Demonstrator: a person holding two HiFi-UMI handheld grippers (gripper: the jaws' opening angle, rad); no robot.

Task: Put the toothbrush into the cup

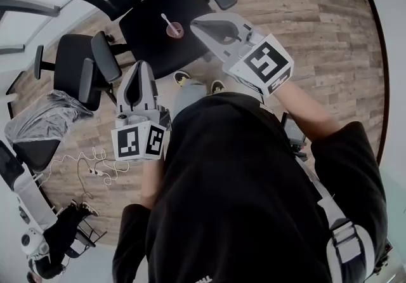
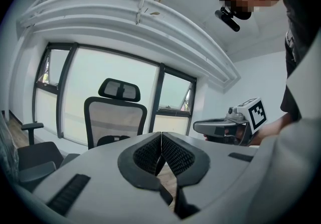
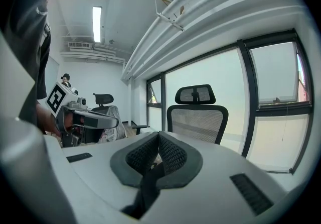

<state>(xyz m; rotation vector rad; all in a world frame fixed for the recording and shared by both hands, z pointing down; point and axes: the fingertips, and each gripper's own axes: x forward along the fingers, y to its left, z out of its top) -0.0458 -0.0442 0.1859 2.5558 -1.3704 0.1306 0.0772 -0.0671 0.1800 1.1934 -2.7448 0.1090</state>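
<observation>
In the head view a small pink cup [image 1: 176, 30] stands on the black seat of an office chair [image 1: 158, 18], and a white toothbrush [image 1: 167, 21] stands in it, leaning left. My right gripper [image 1: 198, 22] is held up just right of the cup, jaws shut and empty. My left gripper [image 1: 141, 67] is lower left of the chair seat, also shut on nothing. Both gripper views point level at the windows, so neither shows the cup. The pads [image 2: 173, 153] meet in the left gripper view, and the pads [image 3: 170, 155] likewise in the right gripper view.
A second black chair [image 1: 73, 66] stands to the left, and a grey-covered object [image 1: 38, 117] beyond it. White cables [image 1: 95, 167] lie on the wooden floor. A mesh-backed chair [image 2: 114, 117] stands before the windows. Another person [image 3: 65, 78] stands far off in the room.
</observation>
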